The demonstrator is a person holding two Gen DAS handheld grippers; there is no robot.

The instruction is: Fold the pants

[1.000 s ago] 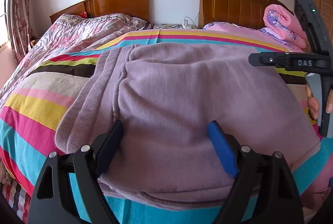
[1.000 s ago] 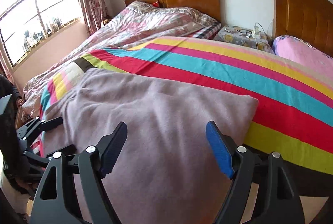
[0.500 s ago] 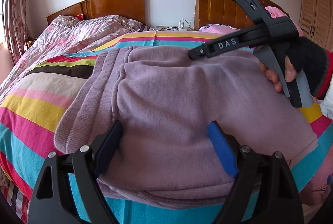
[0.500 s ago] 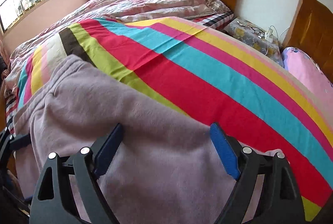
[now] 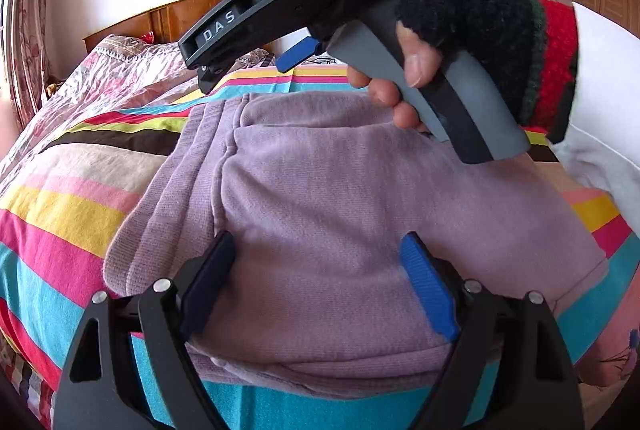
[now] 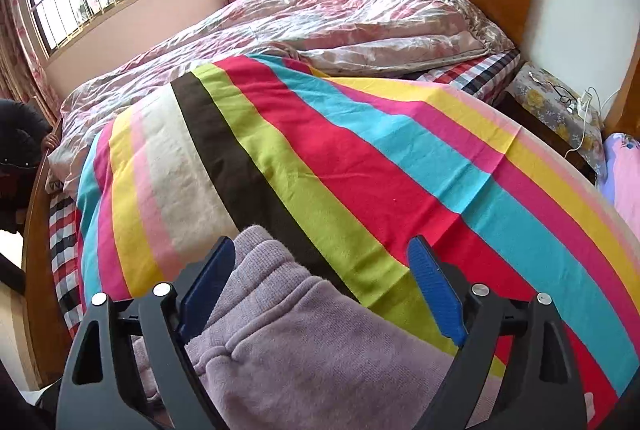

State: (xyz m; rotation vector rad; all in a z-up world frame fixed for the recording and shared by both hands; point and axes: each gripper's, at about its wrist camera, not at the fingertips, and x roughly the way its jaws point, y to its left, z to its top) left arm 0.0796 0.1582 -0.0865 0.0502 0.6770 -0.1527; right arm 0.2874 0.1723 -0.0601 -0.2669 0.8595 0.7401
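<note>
Folded lilac pants (image 5: pixel 328 206) lie on the bed's striped blanket (image 6: pixel 360 166) (near edge).

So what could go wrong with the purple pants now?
1. The pants lie near the edge of the striped blanket, so a tug might drag them off the bed.
2. Both claws are wide open with nothing pinched. The right claw, its jaws opening, might catch only one layer at the ribbed end and pull the fold apart.
3. The left claw hovers low over the fabric; pushing down could bunch it into wrinkles.
</note>
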